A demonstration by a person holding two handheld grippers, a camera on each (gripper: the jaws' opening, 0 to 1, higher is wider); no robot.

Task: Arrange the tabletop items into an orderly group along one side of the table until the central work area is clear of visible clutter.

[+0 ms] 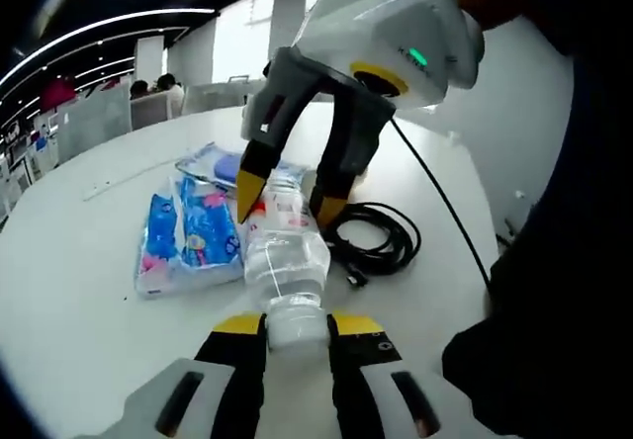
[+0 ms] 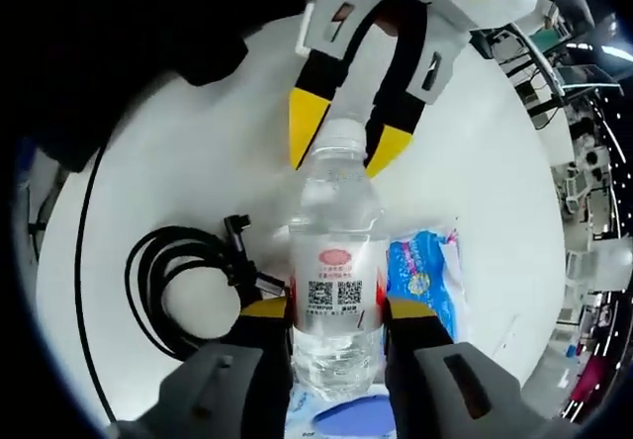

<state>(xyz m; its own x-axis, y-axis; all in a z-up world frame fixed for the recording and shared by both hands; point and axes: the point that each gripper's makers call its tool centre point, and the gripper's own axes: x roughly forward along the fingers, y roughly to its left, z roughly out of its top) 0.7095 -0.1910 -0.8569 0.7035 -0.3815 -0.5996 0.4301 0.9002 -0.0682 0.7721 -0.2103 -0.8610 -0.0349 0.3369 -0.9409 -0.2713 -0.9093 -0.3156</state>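
A clear water bottle with a red and white label is held between both grippers above the white table. My left gripper is shut on its capped neck end. My right gripper reaches in from above, yellow tips clamped on the labelled body. In the right gripper view the bottle stands up from my right gripper, and the left gripper pinches the cap at the top.
Blue tissue packs lie beside the bottle, with a blue and white packet behind them. A coiled black cable rests on the other side. A person's dark clothing fills the right.
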